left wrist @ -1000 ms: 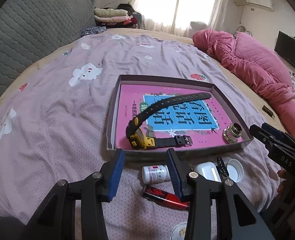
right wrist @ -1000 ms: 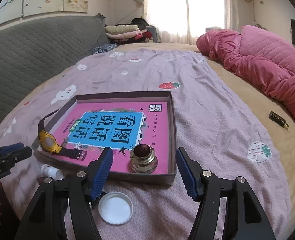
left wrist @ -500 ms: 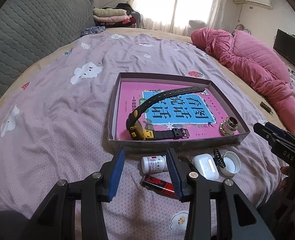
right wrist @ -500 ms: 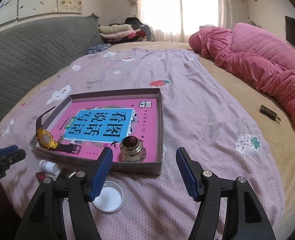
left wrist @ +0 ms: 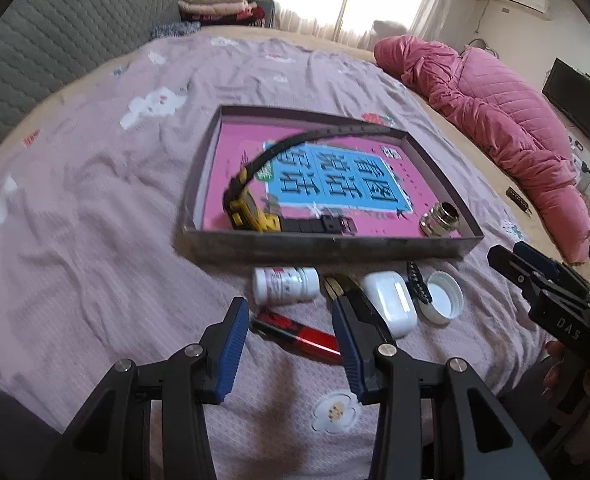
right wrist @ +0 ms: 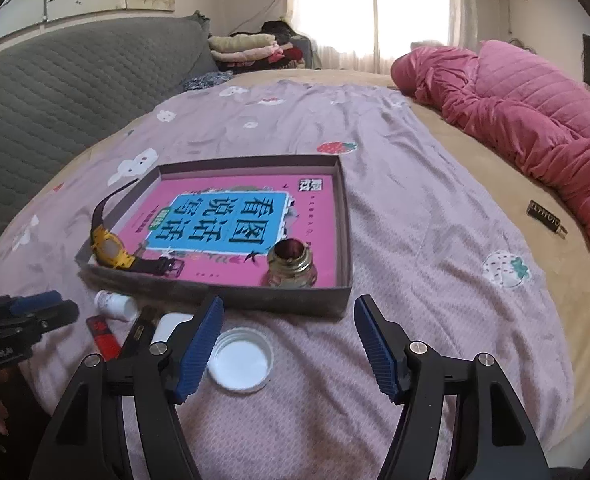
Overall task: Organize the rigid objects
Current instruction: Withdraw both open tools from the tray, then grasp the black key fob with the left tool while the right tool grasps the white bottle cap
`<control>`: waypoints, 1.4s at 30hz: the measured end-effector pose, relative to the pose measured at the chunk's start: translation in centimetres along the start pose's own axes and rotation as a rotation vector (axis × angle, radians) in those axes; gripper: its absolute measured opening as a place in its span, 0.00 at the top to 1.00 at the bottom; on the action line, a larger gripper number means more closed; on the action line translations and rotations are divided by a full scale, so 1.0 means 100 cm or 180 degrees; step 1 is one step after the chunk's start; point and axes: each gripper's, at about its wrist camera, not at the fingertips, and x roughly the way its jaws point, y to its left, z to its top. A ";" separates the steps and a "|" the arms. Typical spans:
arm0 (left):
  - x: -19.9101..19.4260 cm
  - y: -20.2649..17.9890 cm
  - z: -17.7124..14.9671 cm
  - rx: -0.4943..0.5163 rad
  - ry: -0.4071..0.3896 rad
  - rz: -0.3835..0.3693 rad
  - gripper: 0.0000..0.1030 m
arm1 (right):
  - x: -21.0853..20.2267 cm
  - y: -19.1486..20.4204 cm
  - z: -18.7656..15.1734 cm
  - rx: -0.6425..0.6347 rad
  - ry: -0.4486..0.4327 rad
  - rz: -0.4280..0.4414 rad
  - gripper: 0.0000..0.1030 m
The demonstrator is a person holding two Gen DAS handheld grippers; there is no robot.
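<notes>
- The shallow grey cardboard tray with a pink and blue printed floor (left wrist: 327, 246) lies on the mauve patterned bedsheet (left wrist: 95, 220); inside it are already the yellow wristwatch with black strap (left wrist: 251, 210) and the silvery metal threaded fitting (left wrist: 439, 220).
- Outside, just beside the near wall of the tray, lie the small white pill bottle with red label (left wrist: 285, 285), the red and black lighter (left wrist: 299, 334), the white glossy earbud case (left wrist: 391, 302), a small black comb-like piece (left wrist: 417, 286) and the white round plastic cap (left wrist: 443, 296).
- The left gripper (left wrist: 287, 350) holds nothing; its jaws stand half apart above the lighter, which lies between them but is not pressed.
- The right gripper (right wrist: 287, 344) is also empty; its jaws are opening wide, and the white cap sits just beside its left finger, not between them.
- Risks, in my judgement: the soft sheet may sink under the fingers, so the thin lighter could slip away; the objects are crowded, so closing on one may push the bottle or the case; the bottle lies on its side and may roll; the two grippers are near and could collide.
</notes>
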 end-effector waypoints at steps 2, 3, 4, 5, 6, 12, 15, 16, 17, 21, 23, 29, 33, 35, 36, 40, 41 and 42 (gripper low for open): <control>0.003 0.001 -0.002 -0.0051 0.0058 -0.0051 0.58 | -0.001 0.002 -0.002 -0.0017 0.0018 0.0011 0.32; 0.005 0.001 -0.004 -0.0086 0.0105 -0.0087 0.58 | -0.002 0.003 -0.003 -0.0031 0.0026 0.0018 0.32; 0.007 0.001 -0.006 -0.0105 0.0141 -0.0112 0.58 | -0.003 0.004 -0.003 -0.0041 0.0027 0.0017 0.32; 0.009 0.001 -0.007 -0.0119 0.0172 -0.0137 0.58 | -0.003 0.005 -0.004 -0.0050 0.0027 0.0016 0.32; 0.011 0.001 -0.009 -0.0134 0.0205 -0.0157 0.58 | -0.004 0.006 -0.005 -0.0053 0.0026 0.0019 0.32; 0.018 0.002 -0.013 -0.0230 0.0322 -0.0263 0.58 | -0.004 0.004 -0.008 -0.0038 0.0067 0.0026 0.32; 0.022 0.003 -0.015 -0.0284 0.0357 -0.0300 0.58 | -0.003 0.004 -0.010 -0.0020 0.0116 0.0036 0.32; 0.024 0.004 -0.015 -0.0306 0.0371 -0.0321 0.58 | -0.002 0.003 -0.011 -0.0009 0.0135 0.0038 0.32; 0.025 0.005 -0.015 -0.0328 0.0385 -0.0328 0.58 | -0.002 0.003 -0.012 0.0002 0.0151 0.0041 0.32; 0.032 0.005 -0.014 -0.0371 0.0418 -0.0368 0.58 | 0.003 0.002 -0.018 0.0066 0.0268 0.0081 0.32; 0.034 0.004 -0.014 -0.0374 0.0428 -0.0390 0.58 | 0.005 0.001 -0.021 0.0076 0.0301 0.0071 0.32; 0.038 0.004 -0.014 -0.0406 0.0495 -0.0408 0.58 | 0.008 0.004 -0.022 0.0067 0.0340 0.0078 0.32; 0.037 0.006 -0.016 -0.0431 0.0527 -0.0409 0.58 | 0.009 0.008 -0.024 0.0015 0.0370 0.0092 0.32; 0.037 0.006 -0.017 -0.0438 0.0541 -0.0410 0.58 | 0.009 0.011 -0.025 -0.0022 0.0391 0.0104 0.32; 0.037 0.005 -0.017 -0.0434 0.0546 -0.0402 0.58 | 0.008 0.012 -0.026 -0.0037 0.0396 0.0109 0.32; 0.038 0.004 -0.018 -0.0419 0.0569 -0.0365 0.58 | 0.009 0.016 -0.029 -0.0078 0.0426 0.0121 0.32; 0.038 0.004 -0.018 -0.0425 0.0575 -0.0366 0.58 | 0.009 0.016 -0.030 -0.0087 0.0431 0.0122 0.32; 0.039 0.005 -0.018 -0.0441 0.0579 -0.0372 0.58 | 0.009 0.017 -0.030 -0.0095 0.0433 0.0120 0.32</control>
